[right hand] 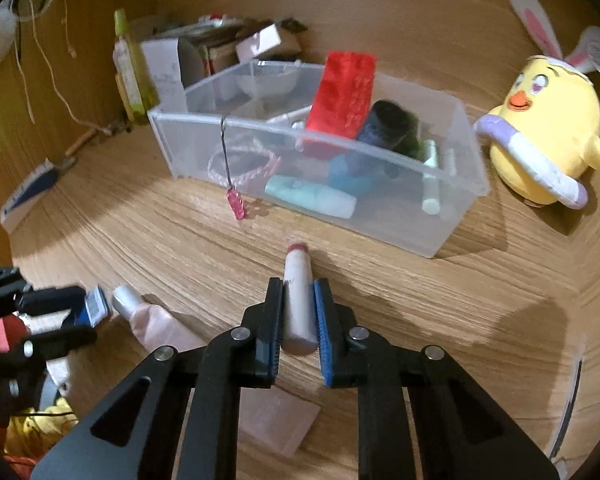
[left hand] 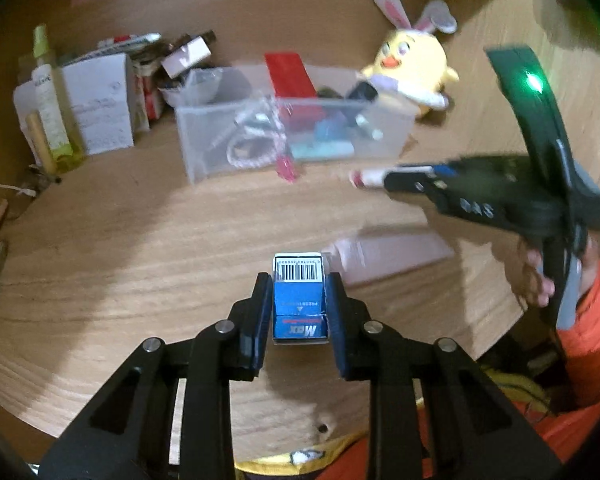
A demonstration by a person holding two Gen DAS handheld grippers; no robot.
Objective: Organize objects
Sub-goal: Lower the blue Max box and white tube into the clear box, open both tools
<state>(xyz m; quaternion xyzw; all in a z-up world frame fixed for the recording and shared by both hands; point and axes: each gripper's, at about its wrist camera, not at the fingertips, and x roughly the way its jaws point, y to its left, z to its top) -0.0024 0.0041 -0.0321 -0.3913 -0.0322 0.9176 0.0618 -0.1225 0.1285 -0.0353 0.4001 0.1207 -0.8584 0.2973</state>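
Note:
My left gripper is shut on a small blue box with a barcode, held above the wooden table. My right gripper is shut on a pale pink tube with a red cap; it also shows in the left wrist view, carried in front of the clear plastic bin. The bin holds a red pouch, a dark bottle, a teal tube, a pink bracelet and other small items. A pink charm hangs from its front rim.
A pink squeeze tube lies on the table near the left gripper. A yellow chick plush sits right of the bin. Bottles and white boxes stand at the back left. The table's front edge is close.

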